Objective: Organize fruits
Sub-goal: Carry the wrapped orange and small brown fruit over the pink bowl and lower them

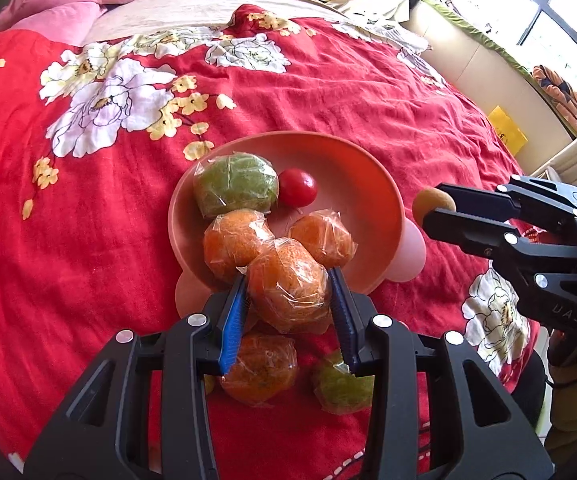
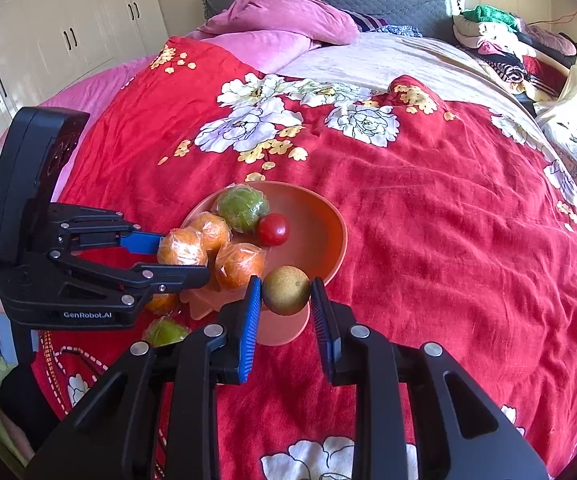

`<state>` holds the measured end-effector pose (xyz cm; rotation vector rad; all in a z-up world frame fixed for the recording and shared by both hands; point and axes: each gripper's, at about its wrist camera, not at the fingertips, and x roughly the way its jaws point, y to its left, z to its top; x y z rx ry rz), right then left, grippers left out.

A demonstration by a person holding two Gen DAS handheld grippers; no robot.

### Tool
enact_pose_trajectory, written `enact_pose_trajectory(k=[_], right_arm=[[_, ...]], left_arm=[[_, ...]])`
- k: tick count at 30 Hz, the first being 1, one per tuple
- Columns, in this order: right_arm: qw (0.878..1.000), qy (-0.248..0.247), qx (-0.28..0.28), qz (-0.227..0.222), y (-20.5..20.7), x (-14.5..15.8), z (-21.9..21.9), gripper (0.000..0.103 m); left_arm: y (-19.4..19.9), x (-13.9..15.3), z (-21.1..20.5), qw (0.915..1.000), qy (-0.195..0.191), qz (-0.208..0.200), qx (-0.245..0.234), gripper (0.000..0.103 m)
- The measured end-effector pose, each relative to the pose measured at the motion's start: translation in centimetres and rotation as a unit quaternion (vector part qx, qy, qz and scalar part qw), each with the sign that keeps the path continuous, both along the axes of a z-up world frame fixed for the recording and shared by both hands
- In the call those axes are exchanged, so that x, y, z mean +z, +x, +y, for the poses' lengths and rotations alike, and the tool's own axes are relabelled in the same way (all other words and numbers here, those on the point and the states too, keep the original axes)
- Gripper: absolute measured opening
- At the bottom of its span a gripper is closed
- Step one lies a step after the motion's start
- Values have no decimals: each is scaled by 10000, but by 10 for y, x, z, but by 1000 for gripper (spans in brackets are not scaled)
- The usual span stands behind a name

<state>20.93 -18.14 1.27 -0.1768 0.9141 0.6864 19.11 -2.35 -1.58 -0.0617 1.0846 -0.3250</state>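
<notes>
Between my left gripper's (image 1: 288, 300) blue pads sits a film-wrapped orange (image 1: 286, 290), clamped across its middle and held just above the near rim of the pink bowl (image 1: 368, 184). Judgement: the wrap is loose and crinkly, so the pads may slide on film rather than fruit; the orange itself looks firm but will bruise if squeezed hard. A hold across the widest part, as now, seems right.

My right gripper (image 2: 286, 292) is closed on a small brown-green round fruit (image 2: 286, 290), unwrapped, held over the bowl's near edge. It looks light and hard-skinned, with a smooth surface that could roll out of a loose pinch.

Already in the bowl: a wrapped green citrus (image 1: 236, 184), a cherry tomato (image 1: 297, 187) touching it, and two wrapped oranges (image 1: 234, 242) side by side toward the near rim.

Not yet in: one wrapped orange (image 1: 258, 370) and one wrapped green fruit (image 1: 342, 384), both lying on the red floral bedspread (image 1: 328, 92) below my left gripper, just short of the bowl.

Soft bedding under the bowl; judged likely to tip if loaded on one side.
</notes>
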Motion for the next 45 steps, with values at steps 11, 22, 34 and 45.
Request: enact_pose_trajectory(k=[11, 22, 34, 45], right_arm=[[9999, -64, 69, 40, 11, -6, 10, 24], [9997, -211, 81, 125, 29, -17, 20, 24], [9991, -337, 121, 228, 42, -31, 29, 24], [9990, -334, 119, 254, 43, -34, 31, 25]], left_arm=[[6, -5, -1, 10000, -19, 12, -10, 31], [14, -11, 0, 10000, -39, 42, -2, 32], [14, -14, 2, 10000, -64, 60, -24, 32], [14, -14, 2, 10000, -68, 62, -21, 32]])
